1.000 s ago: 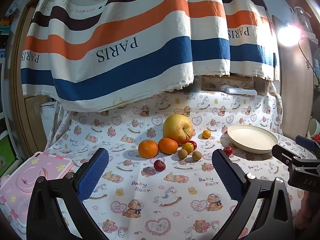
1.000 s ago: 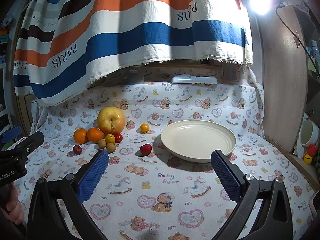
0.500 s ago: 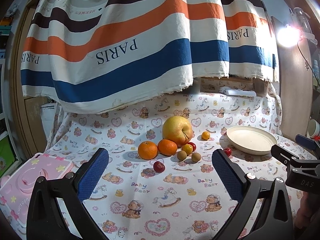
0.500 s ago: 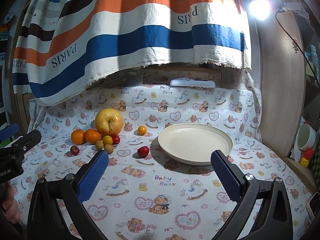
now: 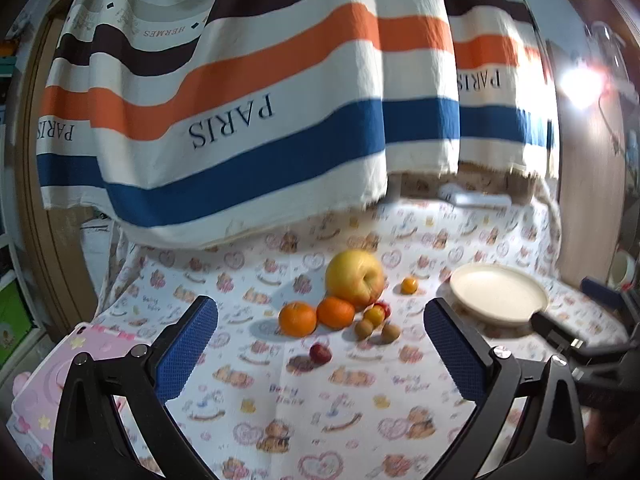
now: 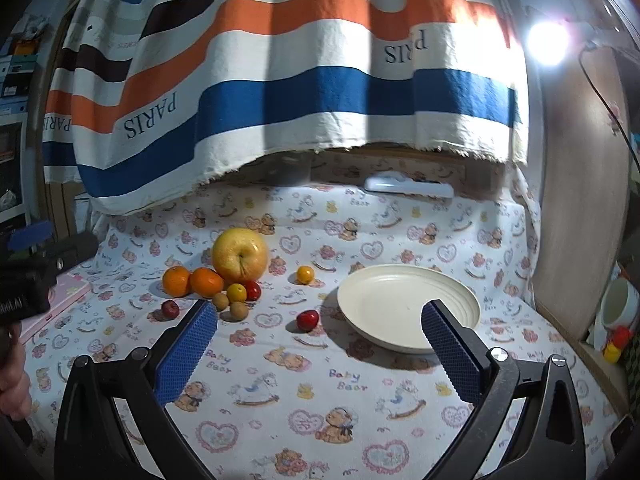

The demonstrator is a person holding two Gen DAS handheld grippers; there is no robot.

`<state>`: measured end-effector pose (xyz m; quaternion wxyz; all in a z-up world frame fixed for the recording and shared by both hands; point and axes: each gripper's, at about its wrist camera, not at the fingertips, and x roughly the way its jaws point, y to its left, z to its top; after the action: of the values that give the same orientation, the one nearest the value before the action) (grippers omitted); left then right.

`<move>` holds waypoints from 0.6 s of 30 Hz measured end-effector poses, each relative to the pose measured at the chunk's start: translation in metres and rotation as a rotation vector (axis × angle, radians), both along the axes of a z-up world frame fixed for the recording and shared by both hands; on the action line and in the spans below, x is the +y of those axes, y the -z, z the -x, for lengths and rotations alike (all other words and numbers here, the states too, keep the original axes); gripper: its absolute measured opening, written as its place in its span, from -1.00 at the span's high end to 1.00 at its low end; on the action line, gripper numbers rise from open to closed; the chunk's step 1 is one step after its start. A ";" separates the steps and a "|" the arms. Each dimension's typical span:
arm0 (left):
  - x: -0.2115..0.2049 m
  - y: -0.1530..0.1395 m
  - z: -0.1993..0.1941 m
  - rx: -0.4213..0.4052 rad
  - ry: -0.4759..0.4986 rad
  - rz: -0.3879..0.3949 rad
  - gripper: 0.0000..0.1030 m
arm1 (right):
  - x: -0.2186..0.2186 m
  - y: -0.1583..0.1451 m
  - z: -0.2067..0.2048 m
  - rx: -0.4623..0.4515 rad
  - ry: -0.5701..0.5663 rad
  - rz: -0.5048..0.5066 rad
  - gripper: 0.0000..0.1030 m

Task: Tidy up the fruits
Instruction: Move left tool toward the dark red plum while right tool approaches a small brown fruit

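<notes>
A big yellow apple (image 5: 355,278) (image 6: 240,257) sits on the bear-print cloth with two oranges (image 5: 298,319) (image 6: 176,281) to its left and several small red, yellow and brown fruits in front. A red fruit (image 6: 307,319) lies alone beside the cream plate (image 6: 408,306) (image 5: 498,294), which holds nothing. My left gripper (image 5: 320,352) is open and empty, above the cloth in front of the fruit pile. My right gripper (image 6: 320,344) is open and empty, in front of the plate and the lone red fruit.
A striped PARIS cloth (image 6: 280,80) hangs over the back. A pink box (image 5: 44,392) lies at the left edge. A bright lamp (image 6: 548,42) and a wooden panel (image 6: 580,200) stand at the right, with a white cup (image 6: 618,308) beyond the table edge.
Both grippers have moved forward toward the fruit and plate, which look larger and lower in view. Both stay open and empty.
</notes>
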<state>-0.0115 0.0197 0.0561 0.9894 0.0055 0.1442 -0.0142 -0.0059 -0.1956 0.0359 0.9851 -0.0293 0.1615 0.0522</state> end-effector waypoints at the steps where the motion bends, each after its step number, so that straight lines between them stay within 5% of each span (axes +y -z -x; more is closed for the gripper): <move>1: 0.001 -0.006 -0.001 -0.007 0.000 0.002 -0.99 | 0.002 -0.004 -0.001 -0.003 -0.006 0.007 -0.99; 14: 0.023 -0.073 -0.029 -0.138 -0.046 -0.036 -0.99 | 0.039 -0.067 -0.025 -0.196 0.018 0.141 -0.99; 18: 0.032 -0.077 -0.038 -0.149 -0.066 -0.028 -0.99 | 0.041 -0.073 -0.045 -0.162 -0.007 0.051 -0.99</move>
<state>0.0270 0.0513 0.1328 0.9972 0.0157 0.0706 0.0207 0.0392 -0.1546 0.1091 0.9936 -0.0590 0.0825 0.0488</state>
